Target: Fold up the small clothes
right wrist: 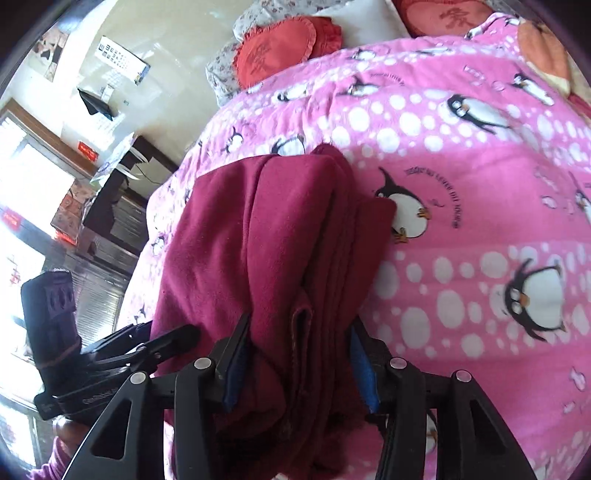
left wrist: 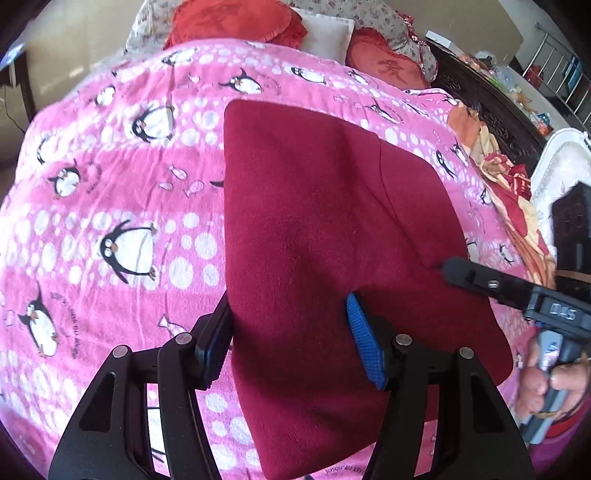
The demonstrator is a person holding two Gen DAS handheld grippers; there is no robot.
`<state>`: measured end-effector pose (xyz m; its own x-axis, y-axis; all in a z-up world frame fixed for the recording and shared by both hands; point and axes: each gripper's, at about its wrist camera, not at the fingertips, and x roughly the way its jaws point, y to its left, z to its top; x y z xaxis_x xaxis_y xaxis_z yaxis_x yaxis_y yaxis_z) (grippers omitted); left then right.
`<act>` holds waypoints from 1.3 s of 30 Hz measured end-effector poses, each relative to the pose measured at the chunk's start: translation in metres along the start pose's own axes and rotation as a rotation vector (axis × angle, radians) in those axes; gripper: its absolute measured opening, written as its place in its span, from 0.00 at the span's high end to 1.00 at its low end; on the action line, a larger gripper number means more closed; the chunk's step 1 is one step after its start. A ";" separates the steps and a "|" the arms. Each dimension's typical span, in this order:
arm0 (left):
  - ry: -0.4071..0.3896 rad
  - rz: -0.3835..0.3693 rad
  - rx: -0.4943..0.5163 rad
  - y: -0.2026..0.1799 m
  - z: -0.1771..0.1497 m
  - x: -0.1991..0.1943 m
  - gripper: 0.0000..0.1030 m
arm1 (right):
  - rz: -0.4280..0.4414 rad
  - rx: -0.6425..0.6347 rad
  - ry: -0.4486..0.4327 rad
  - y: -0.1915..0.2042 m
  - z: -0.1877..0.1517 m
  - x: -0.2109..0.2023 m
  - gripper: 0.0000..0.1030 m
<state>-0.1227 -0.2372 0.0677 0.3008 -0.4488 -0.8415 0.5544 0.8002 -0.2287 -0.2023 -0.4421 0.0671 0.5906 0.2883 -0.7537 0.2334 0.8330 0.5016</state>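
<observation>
A dark red garment (left wrist: 314, 221) lies folded on the pink penguin blanket (left wrist: 110, 166). My left gripper (left wrist: 284, 332) straddles the garment's near edge with jaws wide apart, the fabric between the blue pads (left wrist: 364, 343). My right gripper (right wrist: 299, 365) holds a thick bunch of the same garment (right wrist: 258, 229) between its pads; it also shows in the left wrist view (left wrist: 448, 267), touching the garment's right edge.
Red heart pillows (left wrist: 236, 22) and a white pillow (left wrist: 325, 29) lie at the head of the bed. A crumpled orange-red cloth (left wrist: 509, 192) lies along the blanket's right edge. A dark carved headboard (left wrist: 491, 107) and cluttered shelf stand beyond.
</observation>
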 end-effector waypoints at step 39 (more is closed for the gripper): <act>-0.299 0.258 -0.044 -0.027 -0.028 -0.093 0.42 | -0.302 -0.306 -0.203 0.088 -0.049 -0.062 0.49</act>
<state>-0.1870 -0.2059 0.1381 0.6422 -0.3212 -0.6960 0.3989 0.9154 -0.0543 -0.2562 -0.3633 0.1367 0.6777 -0.0609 -0.7328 0.1975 0.9750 0.1017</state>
